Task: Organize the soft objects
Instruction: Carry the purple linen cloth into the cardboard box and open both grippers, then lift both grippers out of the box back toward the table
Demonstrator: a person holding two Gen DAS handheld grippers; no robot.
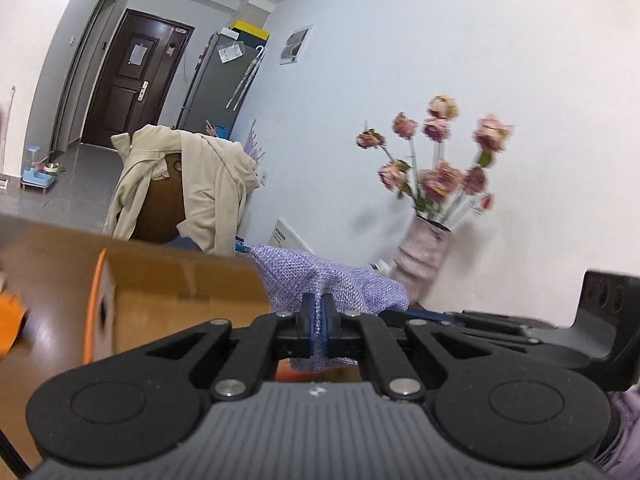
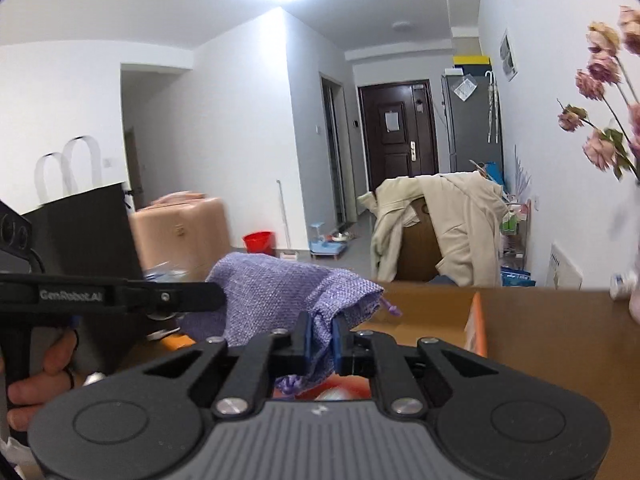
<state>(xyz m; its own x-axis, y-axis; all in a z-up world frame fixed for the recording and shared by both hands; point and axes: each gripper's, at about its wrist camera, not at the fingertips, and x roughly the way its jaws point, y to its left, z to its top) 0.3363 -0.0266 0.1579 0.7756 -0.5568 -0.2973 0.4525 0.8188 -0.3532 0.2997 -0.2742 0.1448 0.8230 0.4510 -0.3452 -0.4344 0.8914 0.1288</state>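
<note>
A purple woven drawstring pouch [image 1: 320, 276] is held up between both grippers, above an open cardboard box [image 1: 180, 292] with orange edging. My left gripper [image 1: 319, 320] is shut on one end of the pouch. My right gripper [image 2: 321, 336] is shut on the pouch's gathered neck [image 2: 280, 292], its purple cord hanging below. In the right wrist view the left gripper comes in from the left and grips the pouch's far side. The box [image 2: 420, 312] sits right below the pouch.
A pink vase of dried roses [image 1: 424, 256] stands on the wooden table [image 2: 560, 328] near the wall. A chair draped with a beige jacket [image 2: 440, 224] is behind the table. A black paper bag [image 2: 80, 236] stands at the left.
</note>
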